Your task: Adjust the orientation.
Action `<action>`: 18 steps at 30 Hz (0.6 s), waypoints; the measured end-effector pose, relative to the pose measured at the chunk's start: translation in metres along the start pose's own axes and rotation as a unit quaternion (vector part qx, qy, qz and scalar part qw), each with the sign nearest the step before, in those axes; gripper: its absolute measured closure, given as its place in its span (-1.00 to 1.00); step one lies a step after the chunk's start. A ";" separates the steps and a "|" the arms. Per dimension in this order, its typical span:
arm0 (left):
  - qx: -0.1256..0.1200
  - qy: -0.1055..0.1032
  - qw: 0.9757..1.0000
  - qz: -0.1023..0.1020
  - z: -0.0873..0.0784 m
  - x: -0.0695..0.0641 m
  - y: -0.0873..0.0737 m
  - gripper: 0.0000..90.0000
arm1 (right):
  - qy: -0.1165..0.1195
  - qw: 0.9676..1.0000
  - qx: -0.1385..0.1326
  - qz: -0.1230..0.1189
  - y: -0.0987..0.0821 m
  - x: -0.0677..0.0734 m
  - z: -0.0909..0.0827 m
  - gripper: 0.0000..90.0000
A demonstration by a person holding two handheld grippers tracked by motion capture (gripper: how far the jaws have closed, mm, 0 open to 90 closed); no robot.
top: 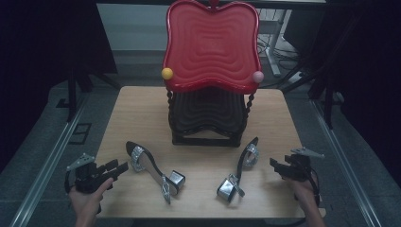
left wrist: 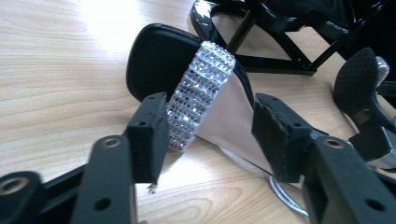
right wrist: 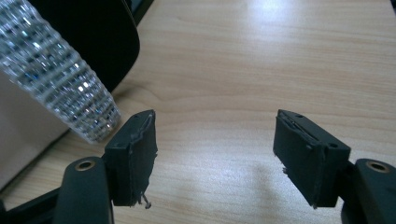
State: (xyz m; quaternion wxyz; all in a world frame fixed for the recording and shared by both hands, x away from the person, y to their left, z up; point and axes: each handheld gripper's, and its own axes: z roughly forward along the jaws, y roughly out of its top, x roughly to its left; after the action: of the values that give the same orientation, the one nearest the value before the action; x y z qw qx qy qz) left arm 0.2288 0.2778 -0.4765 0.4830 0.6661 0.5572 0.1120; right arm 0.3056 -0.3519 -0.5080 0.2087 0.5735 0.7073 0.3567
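Two black sandals lie on the wooden table [top: 142, 109] before a red-topped stand [top: 211, 47] — the left sandal [top: 151, 165] just ahead of the left gripper [top: 124, 167], the right sandal [top: 241, 170] beside the right gripper [top: 272, 163]. Both grippers gape, holding nothing. The shoes look light, stiff-soled and glossy; the sparkly strap [left wrist: 198, 93] — or the block heel — probably offers the surest hold.
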 end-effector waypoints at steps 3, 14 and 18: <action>0.002 -0.002 1.000 0.002 -0.002 0.000 -0.001 0.26 | -0.001 1.000 -0.001 0.001 0.001 0.000 0.000 -0.31; 0.024 -0.004 0.999 0.023 -0.012 -0.019 -0.019 1.00 | -0.009 1.000 0.005 0.024 0.000 -0.010 0.001 -0.28; 0.044 -0.005 0.998 0.049 0.003 -0.031 -0.012 1.00 | -0.014 0.999 0.011 0.027 0.001 -0.012 0.004 -0.28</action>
State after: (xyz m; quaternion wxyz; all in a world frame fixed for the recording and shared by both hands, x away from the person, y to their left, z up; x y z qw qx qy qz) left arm 0.2126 0.2483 -0.4750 0.4497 0.7139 0.5258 0.1073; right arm 0.3125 -0.3619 -0.5112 0.2022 0.5995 0.6926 0.3465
